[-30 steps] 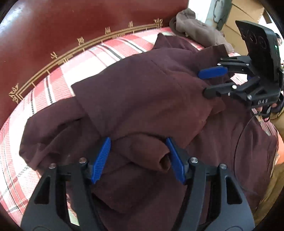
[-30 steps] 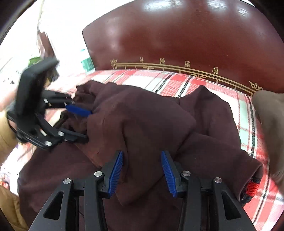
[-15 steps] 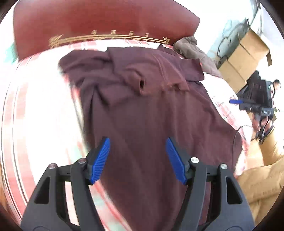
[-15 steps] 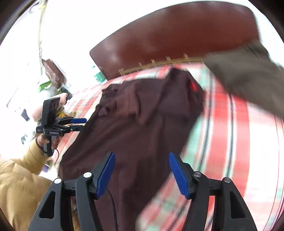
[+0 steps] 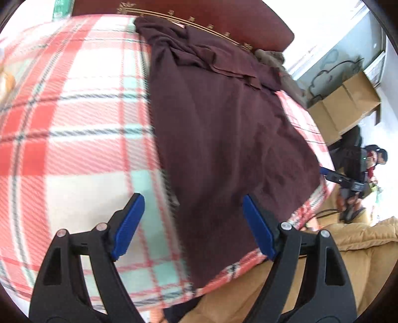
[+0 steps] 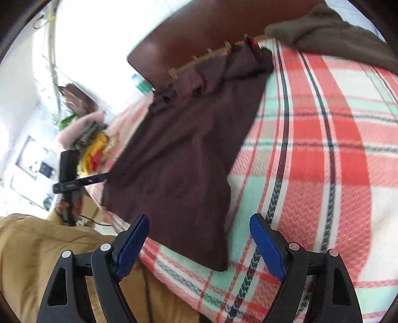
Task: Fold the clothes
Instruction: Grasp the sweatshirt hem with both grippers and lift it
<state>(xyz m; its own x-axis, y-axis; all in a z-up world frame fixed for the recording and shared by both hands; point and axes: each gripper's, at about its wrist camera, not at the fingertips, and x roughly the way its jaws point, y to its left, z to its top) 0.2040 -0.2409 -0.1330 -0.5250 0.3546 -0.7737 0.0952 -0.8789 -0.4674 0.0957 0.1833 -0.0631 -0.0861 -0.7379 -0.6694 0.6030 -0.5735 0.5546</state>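
Observation:
A dark maroon garment (image 5: 223, 129) lies spread lengthwise on a red, white and mint plaid blanket (image 5: 74, 124), with its sleeves bunched up at the far end by the headboard. It also shows in the right wrist view (image 6: 184, 154). My left gripper (image 5: 191, 223) is open and empty, above the garment's near hem at its left corner. My right gripper (image 6: 199, 238) is open and empty, above the near hem at its right corner. Each gripper shows small in the other's view, the right one (image 5: 333, 175) and the left one (image 6: 84, 182).
A dark red headboard (image 5: 223, 17) stands at the far end. A grey-brown garment (image 6: 335, 37) lies near it on the blanket (image 6: 323, 149). Cardboard boxes (image 5: 345, 99) stand beside the bed. My tan jacket (image 6: 37, 248) is at the near edge. Clutter (image 6: 92, 139) sits at the left.
Both grippers have let go of the bunched sleeves near the headboard and pulled back to the near hem. They stand wide apart and open. The garment lies flatter and stretched lengthwise.

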